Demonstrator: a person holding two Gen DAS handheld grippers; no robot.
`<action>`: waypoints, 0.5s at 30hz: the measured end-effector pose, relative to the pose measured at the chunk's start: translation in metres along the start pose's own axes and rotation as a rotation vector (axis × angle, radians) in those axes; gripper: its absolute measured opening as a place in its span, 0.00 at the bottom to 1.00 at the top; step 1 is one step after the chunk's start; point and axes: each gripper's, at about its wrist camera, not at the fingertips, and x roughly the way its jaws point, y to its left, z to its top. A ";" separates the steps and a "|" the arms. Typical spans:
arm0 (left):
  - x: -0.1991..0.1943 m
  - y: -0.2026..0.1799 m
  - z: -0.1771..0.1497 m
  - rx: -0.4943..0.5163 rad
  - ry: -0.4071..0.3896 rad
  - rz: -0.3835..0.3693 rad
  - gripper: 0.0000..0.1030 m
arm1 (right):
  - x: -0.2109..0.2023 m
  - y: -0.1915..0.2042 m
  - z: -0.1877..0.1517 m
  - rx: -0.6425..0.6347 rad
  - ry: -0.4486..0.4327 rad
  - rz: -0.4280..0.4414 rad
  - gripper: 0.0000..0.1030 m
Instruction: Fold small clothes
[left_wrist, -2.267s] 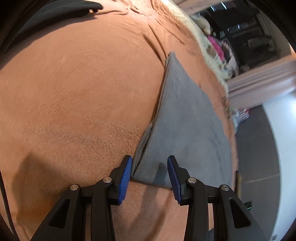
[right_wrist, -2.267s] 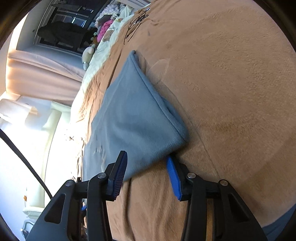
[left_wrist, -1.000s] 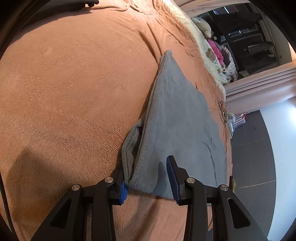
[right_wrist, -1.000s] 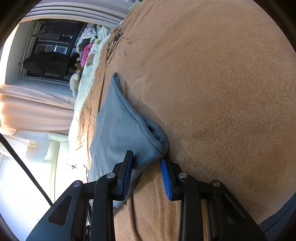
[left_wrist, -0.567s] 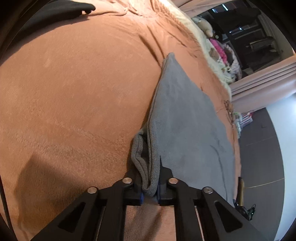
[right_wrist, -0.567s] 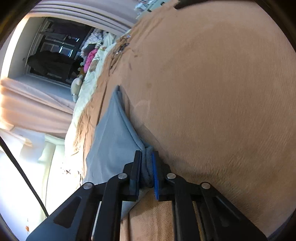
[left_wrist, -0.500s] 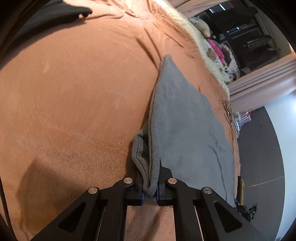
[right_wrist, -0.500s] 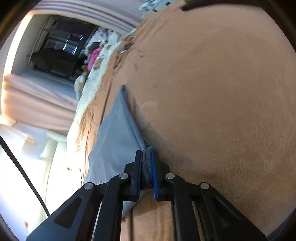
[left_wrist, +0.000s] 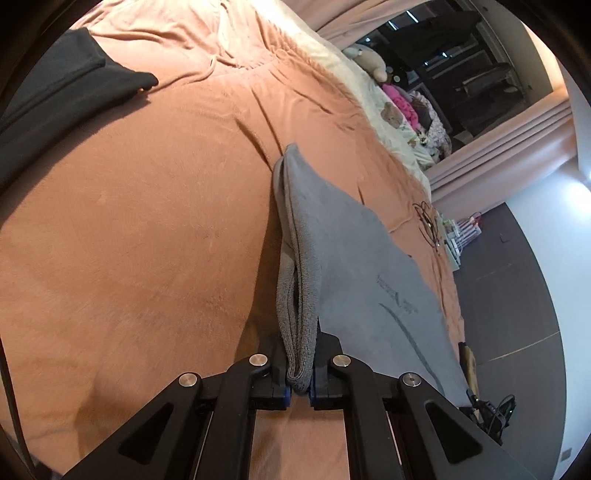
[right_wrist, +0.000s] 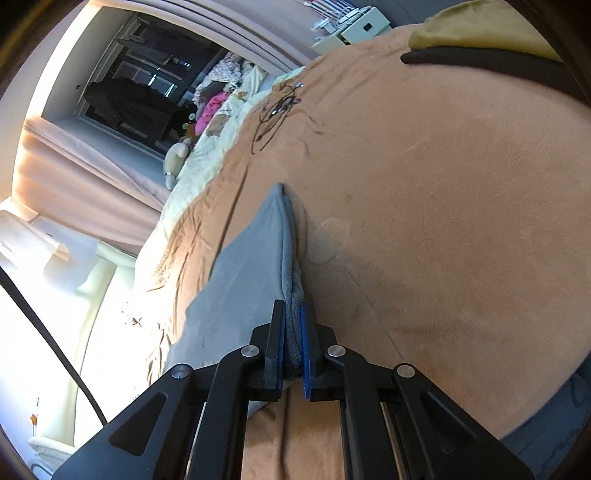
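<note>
A small grey garment (left_wrist: 354, 251) lies folded on an orange-brown blanket (left_wrist: 147, 229); it also shows in the right wrist view (right_wrist: 247, 273). My left gripper (left_wrist: 298, 369) is shut on the garment's near left corner, with bunched layers pinched between the blue pads. My right gripper (right_wrist: 293, 347) is shut on the garment's near right corner. Both corners are lifted a little above the blanket, and the far edge stays down. A dark printed logo (left_wrist: 399, 302) shows on the garment's top.
A black garment (left_wrist: 55, 96) lies at the far left of the bed. A yellow and black garment (right_wrist: 480, 40) lies at the far right. A tangled cable (right_wrist: 277, 107) rests on the blanket beyond. Stuffed toys (left_wrist: 369, 59) and cream bedding sit at the head.
Both grippers closed from open onto the garment's near corners, then lifted and pulled them up, so the near edge now stands bunched above the blanket.
</note>
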 end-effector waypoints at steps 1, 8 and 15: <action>-0.004 -0.001 -0.003 0.005 0.002 -0.001 0.05 | -0.004 -0.001 -0.002 0.002 0.002 0.005 0.03; -0.028 0.014 -0.035 -0.018 0.023 -0.023 0.05 | -0.027 -0.028 -0.014 0.043 0.036 0.032 0.03; -0.020 0.030 -0.058 -0.049 0.035 -0.018 0.06 | -0.040 -0.057 -0.014 0.100 0.074 -0.026 0.05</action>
